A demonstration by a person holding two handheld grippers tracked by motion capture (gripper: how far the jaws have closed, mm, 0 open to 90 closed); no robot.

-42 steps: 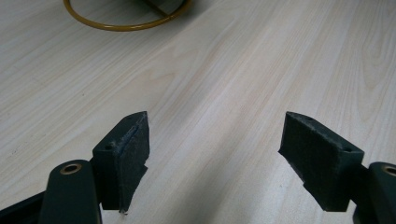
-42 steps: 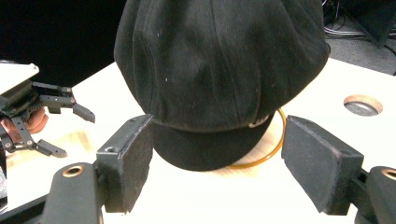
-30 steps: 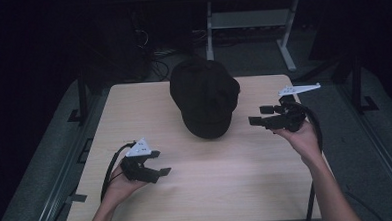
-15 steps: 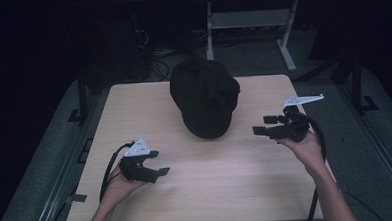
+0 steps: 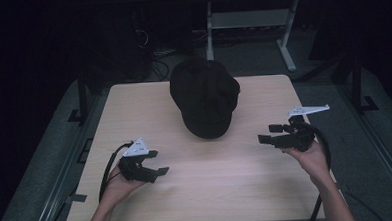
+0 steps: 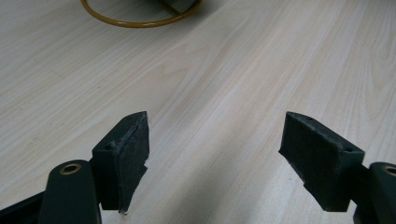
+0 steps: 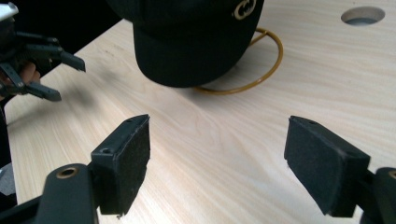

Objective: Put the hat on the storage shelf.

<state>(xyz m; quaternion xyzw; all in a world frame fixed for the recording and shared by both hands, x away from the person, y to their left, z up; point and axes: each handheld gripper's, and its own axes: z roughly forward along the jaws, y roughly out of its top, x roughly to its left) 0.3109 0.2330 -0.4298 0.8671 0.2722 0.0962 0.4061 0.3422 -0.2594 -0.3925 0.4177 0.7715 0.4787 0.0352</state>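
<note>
So the black cap (image 5: pixel 204 97) sits toward the far middle of the wooden table (image 5: pixel 227 184), perched on a thin gold wire ring (image 7: pixel 261 70). Right gripper (image 5: pixel 268 135) hovers just off its right side, jaws spread wide, holding nothing. Left gripper (image 5: pixel 156 165) is nearer the front left, also wide open and well apart from the cap.

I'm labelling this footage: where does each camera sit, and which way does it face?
High view: above the person's side, facing forward and down on the table; both forearms, left hand-held gripper, right hand-held gripper.
Left gripper view: along its open jaws, over wood.
Right gripper view: along its open jaws toward the black cap.
All views share the table; the high and right gripper views share the cap.
</note>
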